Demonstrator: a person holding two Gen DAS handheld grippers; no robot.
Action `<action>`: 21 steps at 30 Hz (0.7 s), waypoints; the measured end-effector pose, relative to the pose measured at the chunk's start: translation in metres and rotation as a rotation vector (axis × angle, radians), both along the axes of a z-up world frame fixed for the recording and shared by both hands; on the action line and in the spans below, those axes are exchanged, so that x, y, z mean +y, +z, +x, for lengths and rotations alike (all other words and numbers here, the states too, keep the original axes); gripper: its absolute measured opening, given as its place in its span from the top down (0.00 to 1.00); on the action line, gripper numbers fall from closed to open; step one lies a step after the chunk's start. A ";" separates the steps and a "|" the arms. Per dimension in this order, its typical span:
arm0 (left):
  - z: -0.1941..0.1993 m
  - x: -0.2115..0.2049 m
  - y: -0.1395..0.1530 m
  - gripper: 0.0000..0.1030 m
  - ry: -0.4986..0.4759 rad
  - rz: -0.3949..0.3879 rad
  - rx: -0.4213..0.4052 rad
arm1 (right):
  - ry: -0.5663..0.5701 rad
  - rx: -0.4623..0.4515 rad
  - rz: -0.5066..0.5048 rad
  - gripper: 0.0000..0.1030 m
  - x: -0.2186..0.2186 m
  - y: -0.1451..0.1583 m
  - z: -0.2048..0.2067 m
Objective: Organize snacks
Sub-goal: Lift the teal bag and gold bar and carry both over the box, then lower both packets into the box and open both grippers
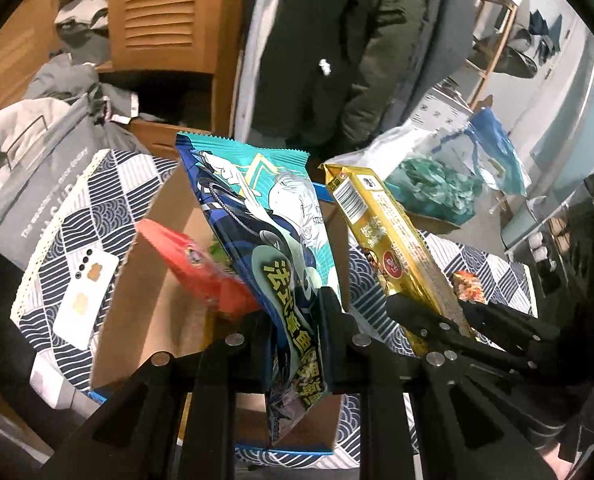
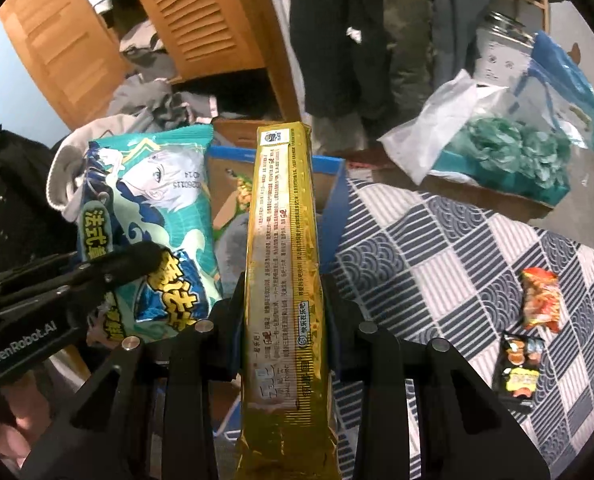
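Over the open cardboard box (image 1: 153, 304) | left gripper (image 1: 295, 320) clamps teal anime-print snack bag (image 1: 269, 216) | right gripper (image 2: 283, 300) pinches long gold foil packet (image 2: 283, 240)

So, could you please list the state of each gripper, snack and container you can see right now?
left gripper: shut on teal snack bag, held upright.
right gripper: shut on gold snack pack.
cardboard box: open, red packet inside.
orange snack packet: lying on checkered cloth.
black snack packet: lying there too.
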State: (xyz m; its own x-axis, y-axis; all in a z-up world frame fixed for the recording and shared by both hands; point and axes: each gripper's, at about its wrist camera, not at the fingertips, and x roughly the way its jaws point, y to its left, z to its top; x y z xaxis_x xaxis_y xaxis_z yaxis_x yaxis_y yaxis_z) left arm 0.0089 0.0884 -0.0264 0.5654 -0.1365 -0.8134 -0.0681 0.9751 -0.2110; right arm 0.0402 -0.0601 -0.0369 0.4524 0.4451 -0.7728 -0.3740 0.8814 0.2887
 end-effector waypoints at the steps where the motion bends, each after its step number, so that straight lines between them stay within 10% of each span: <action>1: -0.001 0.004 -0.001 0.82 0.007 0.001 0.002 | 0.004 0.002 -0.001 0.70 0.003 0.000 0.001; 21: -0.008 0.068 -0.027 0.78 0.114 -0.018 0.082 | 0.047 0.064 -0.047 0.67 0.067 -0.024 0.025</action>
State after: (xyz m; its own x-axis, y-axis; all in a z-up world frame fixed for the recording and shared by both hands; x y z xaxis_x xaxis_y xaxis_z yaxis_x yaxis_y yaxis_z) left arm 0.0009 0.1563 -0.0537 0.5096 -0.0898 -0.8557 -0.1961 0.9562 -0.2172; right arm 0.0655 0.0071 -0.0606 0.3811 0.4276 -0.8197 -0.3975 0.8763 0.2723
